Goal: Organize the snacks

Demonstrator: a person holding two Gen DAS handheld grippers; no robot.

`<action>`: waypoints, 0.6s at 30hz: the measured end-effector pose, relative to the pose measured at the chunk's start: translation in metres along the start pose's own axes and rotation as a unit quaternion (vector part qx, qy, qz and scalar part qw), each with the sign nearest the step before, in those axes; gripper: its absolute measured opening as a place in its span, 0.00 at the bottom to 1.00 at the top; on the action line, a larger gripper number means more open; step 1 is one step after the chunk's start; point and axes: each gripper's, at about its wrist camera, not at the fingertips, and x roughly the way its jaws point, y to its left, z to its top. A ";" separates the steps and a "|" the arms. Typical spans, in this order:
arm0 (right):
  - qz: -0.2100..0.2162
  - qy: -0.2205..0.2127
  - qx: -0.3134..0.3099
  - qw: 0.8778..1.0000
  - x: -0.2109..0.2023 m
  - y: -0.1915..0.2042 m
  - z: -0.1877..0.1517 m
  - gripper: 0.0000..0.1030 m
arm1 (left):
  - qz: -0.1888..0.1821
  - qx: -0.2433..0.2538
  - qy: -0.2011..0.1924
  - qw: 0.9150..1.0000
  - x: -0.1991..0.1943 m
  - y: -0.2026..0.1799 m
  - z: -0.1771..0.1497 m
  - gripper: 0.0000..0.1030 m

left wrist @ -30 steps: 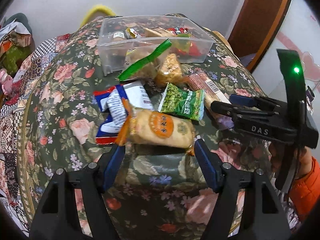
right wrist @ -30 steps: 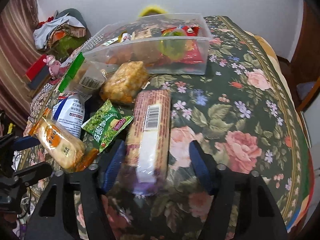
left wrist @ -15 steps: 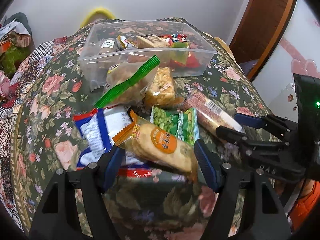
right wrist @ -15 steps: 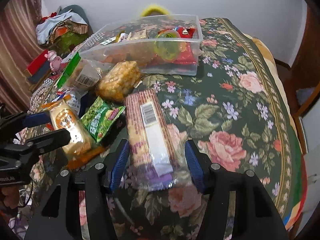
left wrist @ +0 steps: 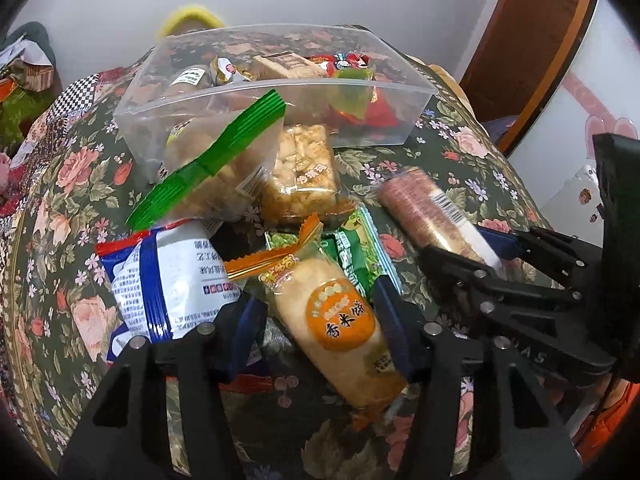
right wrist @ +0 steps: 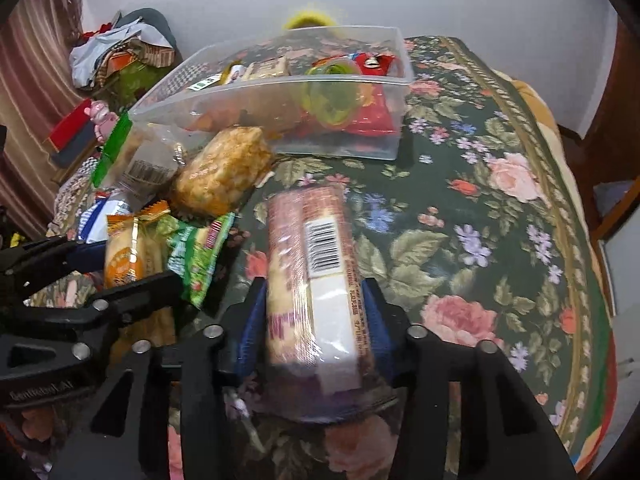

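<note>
Orange-labelled film wraps the rice cracker pack (left wrist: 340,320) lying between the closing jaws of the left gripper (left wrist: 316,320); the right pad already touches its edge, while on the left side contact cannot be told, so the pack is not counted as held yet. In the right gripper (right wrist: 312,312) the long biscuit roll (right wrist: 312,272) is flanked tightly by both blue pads, which are closing on it and appear to press its wrapper. A good pick is judged to need each squeeze finished before any lift: the cracker pack sits slanted across the left jaws, so it should be caught near its thick middle, not its crimped end, and raised gently so that the green pea packet (left wrist: 356,256) just beyond the jaws is not dragged along. The roll is gripped near its close end, so sagging of the far end should be expected when it is carried to the clear plastic bin (left wrist: 416,100), which stands well ahead of both jaws, already partly filled. More snacks are heaped between the jaws and the bin. Everything rests on a soft, dark floral cloth (right wrist: 480,240), which may give under pressure. A plain white wall (right wrist: 440,0) lies behind, with a wooden door (left wrist: 532,48) far right of the left jaws.
</note>
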 end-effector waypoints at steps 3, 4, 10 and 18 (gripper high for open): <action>0.006 0.000 0.008 1.000 -0.004 -0.006 -0.002 0.41 | -0.008 0.002 -0.006 1.000 -0.002 -0.001 -0.005 0.48; 0.007 0.001 0.009 1.000 -0.004 -0.006 -0.002 0.41 | -0.006 0.005 -0.011 1.000 -0.003 -0.002 -0.007 0.47; 0.003 -0.002 0.018 1.000 -0.002 -0.006 0.001 0.41 | -0.004 0.002 -0.020 1.000 -0.013 -0.002 -0.007 0.38; -0.002 -0.031 0.015 0.999 -0.024 -0.002 0.003 0.40 | -0.004 0.013 -0.056 0.998 -0.048 -0.004 -0.002 0.37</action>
